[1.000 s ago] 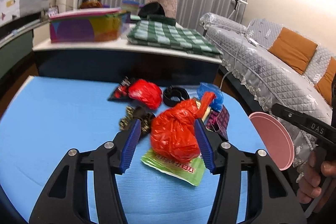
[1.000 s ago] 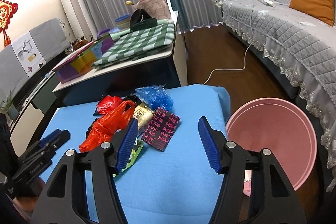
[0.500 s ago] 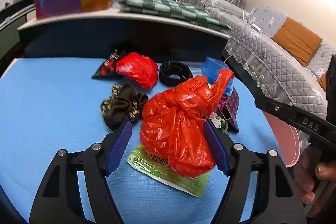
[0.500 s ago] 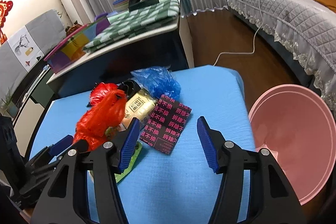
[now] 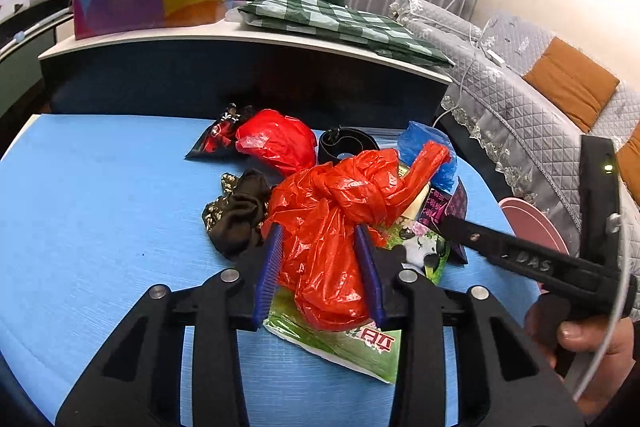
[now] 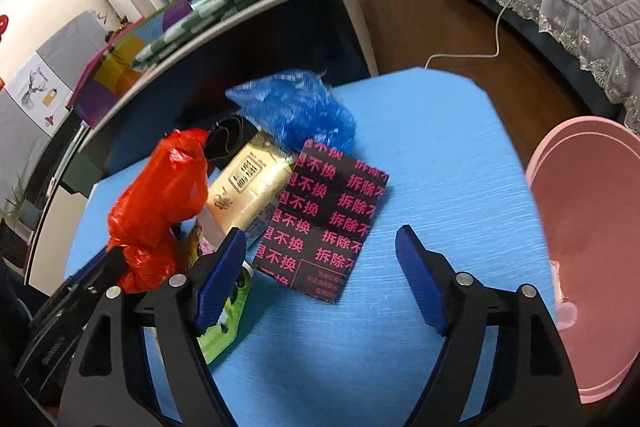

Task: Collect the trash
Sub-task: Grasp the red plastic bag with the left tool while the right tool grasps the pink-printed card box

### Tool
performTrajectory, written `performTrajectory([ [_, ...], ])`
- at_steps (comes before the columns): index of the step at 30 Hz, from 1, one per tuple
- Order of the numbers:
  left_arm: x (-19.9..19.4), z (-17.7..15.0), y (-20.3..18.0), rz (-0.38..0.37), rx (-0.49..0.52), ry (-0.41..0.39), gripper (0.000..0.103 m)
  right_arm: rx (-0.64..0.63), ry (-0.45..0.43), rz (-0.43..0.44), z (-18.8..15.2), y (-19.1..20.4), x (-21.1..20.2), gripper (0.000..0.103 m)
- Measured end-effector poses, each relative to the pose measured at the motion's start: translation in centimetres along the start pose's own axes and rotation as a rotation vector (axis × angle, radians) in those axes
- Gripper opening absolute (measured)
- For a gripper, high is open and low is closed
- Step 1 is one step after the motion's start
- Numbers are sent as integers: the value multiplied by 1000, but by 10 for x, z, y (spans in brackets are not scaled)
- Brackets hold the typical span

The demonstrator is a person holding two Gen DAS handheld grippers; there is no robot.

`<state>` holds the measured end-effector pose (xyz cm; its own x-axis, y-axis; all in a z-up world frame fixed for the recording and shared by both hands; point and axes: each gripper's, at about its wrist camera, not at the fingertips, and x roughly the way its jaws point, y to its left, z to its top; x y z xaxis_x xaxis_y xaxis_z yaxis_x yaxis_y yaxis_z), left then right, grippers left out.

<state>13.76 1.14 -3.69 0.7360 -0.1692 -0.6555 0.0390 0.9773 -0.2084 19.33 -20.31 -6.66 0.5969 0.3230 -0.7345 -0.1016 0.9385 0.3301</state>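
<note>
The knotted orange-red bag [image 5: 336, 227] sits near the middle of the blue table [image 5: 100, 227], on top of a green wrapper [image 5: 344, 343], and the left gripper [image 5: 320, 267] has it: both blue pads press into the crinkled plastic on either side, jaws drawn in tight on the bag. It looks pinched but not yet lifted, the bottom seemingly resting on that wrapper. From the right wrist view the same bag [image 6: 160, 195] stands at the left of the pile, upright.

Around it, plenty left. Just right of the bag lies a cream packet [image 6: 248, 191], and overlapping its right edge a black pouch with pink lettering [image 6: 328, 215]. Beyond those, a blue plastic bag [image 6: 296, 111]. On the far left side, a smaller red bag [image 5: 276, 139] beside a dark printed sachet [image 5: 216, 139], a black strap coil [image 5: 344, 147], and a brown cloth scrunchie [image 5: 240, 211] touching the grasped bag's left flank.

The right gripper [image 6: 320, 259] hovers with jaws spread wide, nothing between them, aimed at the black pouch. The pink bin [image 6: 592, 251] waits off the table's right edge; little of its inside shows, so what it holds is unclear. Judging by the heap, collecting has barely begun
</note>
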Motion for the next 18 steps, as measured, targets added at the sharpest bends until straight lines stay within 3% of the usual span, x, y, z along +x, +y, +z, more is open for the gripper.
performTrajectory([
  [3,1,1,1,-3,-4,3,36,-34,4,-35,-1,7,1,80],
  [6,1,1,1,-4,-6,5,36,-63,6,-77,-3,10,2,74],
  [12,1,1,1,-1,-4,7,36,-85,14,-141,-5,8,-2,52],
  [16,1,0,-1,5,3,7,36,-79,17,-120,-4,3,-6,45],
  [18,0,-1,-2,10,7,6,36,-96,-3,-112,-3,6,-13,35],
])
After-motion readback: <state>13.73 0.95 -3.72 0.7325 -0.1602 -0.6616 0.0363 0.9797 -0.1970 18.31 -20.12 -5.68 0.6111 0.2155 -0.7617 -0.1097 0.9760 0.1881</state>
